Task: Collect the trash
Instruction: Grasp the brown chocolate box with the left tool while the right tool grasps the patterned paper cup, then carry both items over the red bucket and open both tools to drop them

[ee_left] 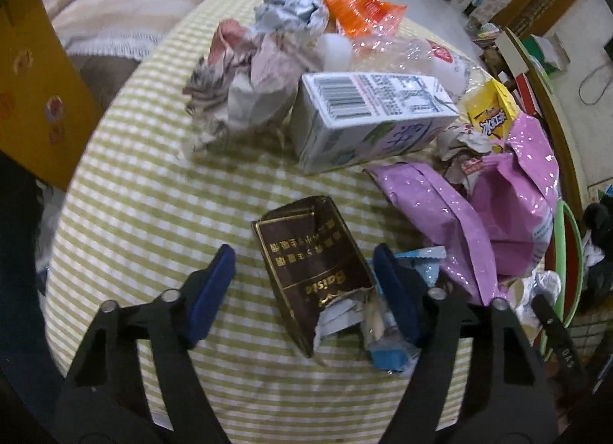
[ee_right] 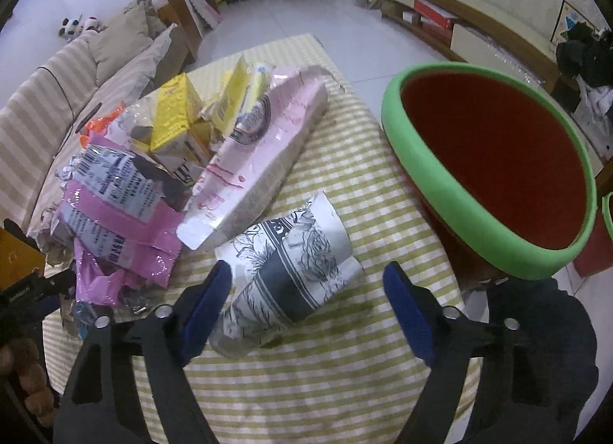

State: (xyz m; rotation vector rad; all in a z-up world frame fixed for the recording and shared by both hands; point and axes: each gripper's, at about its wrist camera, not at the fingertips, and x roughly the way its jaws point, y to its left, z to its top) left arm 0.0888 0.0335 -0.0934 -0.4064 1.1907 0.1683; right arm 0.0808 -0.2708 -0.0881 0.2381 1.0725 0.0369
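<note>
The brown and gold carton (ee_left: pixel 310 271) is showing the word "Barista" upside down in gold, with rows of Chinese characters too blurred to read. Beyond it, the white milk carton (ee_left: pixel 367 118) is displaying a barcode and unreadably fine print, and right of that carton the yellow packet (ee_left: pixel 492 114) is carrying illegible blue characters.

Table (ee_left: pixel 145 191) covered in green-and-white checked cloth. Lying on it: torn brown carton (ee_left: pixel 314 271) near the front, white milk carton (ee_left: pixel 367 118) on its side, crumpled paper wads (ee_left: pixel 249 84), orange plastic wrapper (ee_left: pixel 352 7), purple foil bags (ee_left: pixel 494 210), small blue wrappers (ee_left: pixel 390 356). Right wrist view: patterned paper bag (ee_right: pixel 295 264), long pink packet (ee_right: pixel 264 149), yellow boxes (ee_right: pixel 176 114), green-rimmed red basket (ee_right: pixel 494 237) at the table's right edge.
</note>
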